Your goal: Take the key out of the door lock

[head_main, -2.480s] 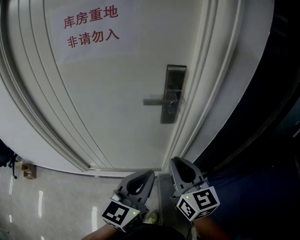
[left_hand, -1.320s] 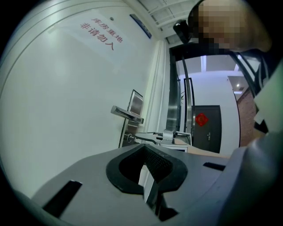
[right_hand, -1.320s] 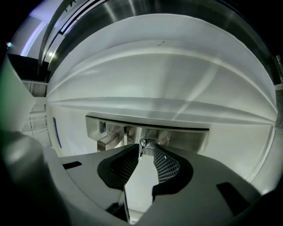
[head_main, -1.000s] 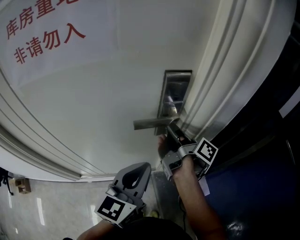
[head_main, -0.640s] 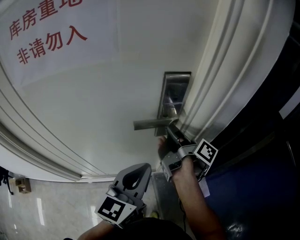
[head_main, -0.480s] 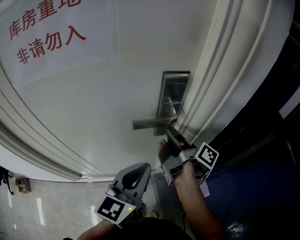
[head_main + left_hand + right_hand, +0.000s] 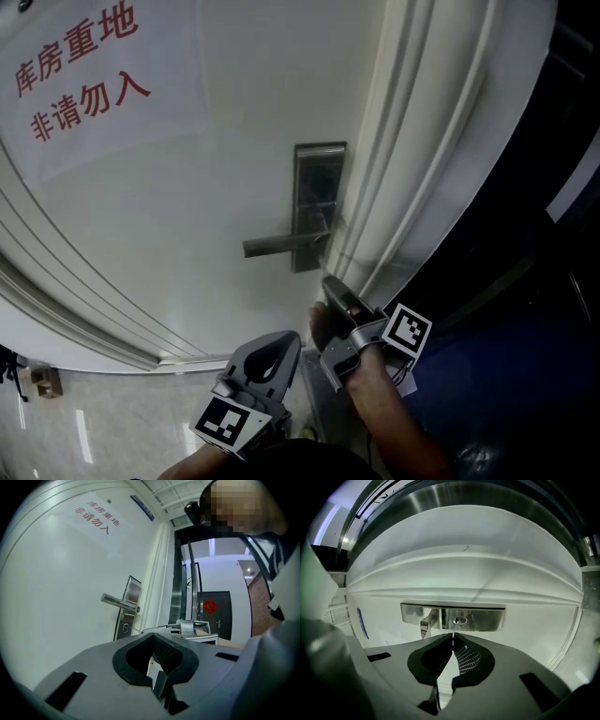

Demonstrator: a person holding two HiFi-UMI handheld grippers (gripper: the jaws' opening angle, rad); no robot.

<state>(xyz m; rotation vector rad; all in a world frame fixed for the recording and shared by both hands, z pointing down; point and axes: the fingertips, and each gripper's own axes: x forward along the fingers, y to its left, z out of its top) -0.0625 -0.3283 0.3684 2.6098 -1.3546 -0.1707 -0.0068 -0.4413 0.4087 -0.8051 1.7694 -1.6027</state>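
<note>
The steel lock plate (image 7: 317, 206) with its lever handle (image 7: 281, 246) sits on the white door. My right gripper (image 7: 330, 287) hangs just below and in front of the plate, apart from it. In the right gripper view its jaws (image 7: 453, 638) are shut on the thin key (image 7: 453, 629), whose blade sticks out toward the bare keyhole (image 7: 459, 620) without reaching it. My left gripper (image 7: 269, 359) is low, near my body, shut with nothing in it. The left gripper view (image 7: 154, 641) shows the plate (image 7: 125, 618) from the side.
A paper sign with red characters (image 7: 80, 70) is stuck on the door at upper left. The moulded door frame (image 7: 412, 187) runs right of the lock, with a dark opening (image 7: 525, 309) beyond. Pale floor tiles (image 7: 94, 431) lie below.
My right gripper was up against the lock under the handle; it has since drawn back and down from the plate with the key. The left gripper has stayed low.
</note>
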